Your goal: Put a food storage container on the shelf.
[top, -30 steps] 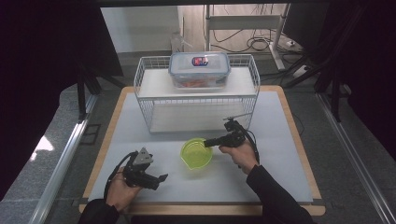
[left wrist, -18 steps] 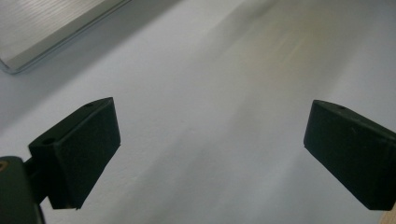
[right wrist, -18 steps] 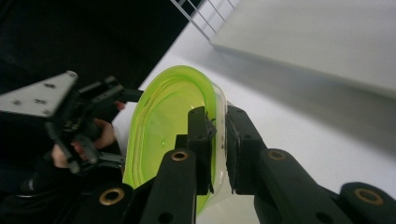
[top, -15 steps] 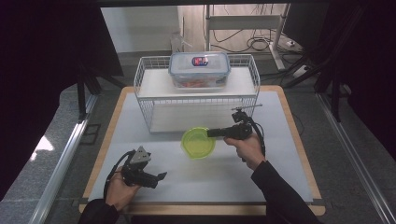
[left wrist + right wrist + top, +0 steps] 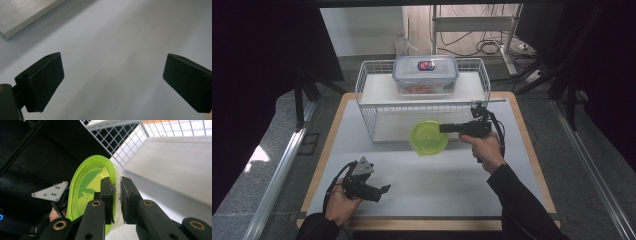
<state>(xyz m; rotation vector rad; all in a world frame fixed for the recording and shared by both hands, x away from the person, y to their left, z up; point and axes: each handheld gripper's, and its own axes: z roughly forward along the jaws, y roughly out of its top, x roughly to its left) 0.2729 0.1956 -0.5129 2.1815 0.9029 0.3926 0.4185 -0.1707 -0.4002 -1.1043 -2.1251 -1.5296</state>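
Two tongs work over a pale grey surface (image 5: 452, 175) with a wooden edge; the right tongs (image 5: 446, 128) are pinched shut on the rim of a translucent lime-green plastic bowl (image 5: 428, 136), one black padded jaw inside the wall and one outside, as the right gripper view shows (image 5: 115, 195); the bowl (image 5: 92, 185) is round, glossy and thin-walled, and hangs above the surface just in front of the lower opening of a white wire rack (image 5: 377, 85); whether it touches the rack I cannot tell; the rack is a square-meshed grid with flat white shelves, and on its upper shelf sits a clear, rounded-rectangular plastic container (image 5: 426, 75) with a snap-on lid and a red label; the left tongs (image 5: 382, 190) rest low near the front left of the surface, held in the person's left hand (image 5: 343, 202), jaws spread wide and gripping nothing; in the left gripper view their blocky matte black pads (image 5: 45, 80) stand far apart over the smooth grey surface (image 5: 112, 62).
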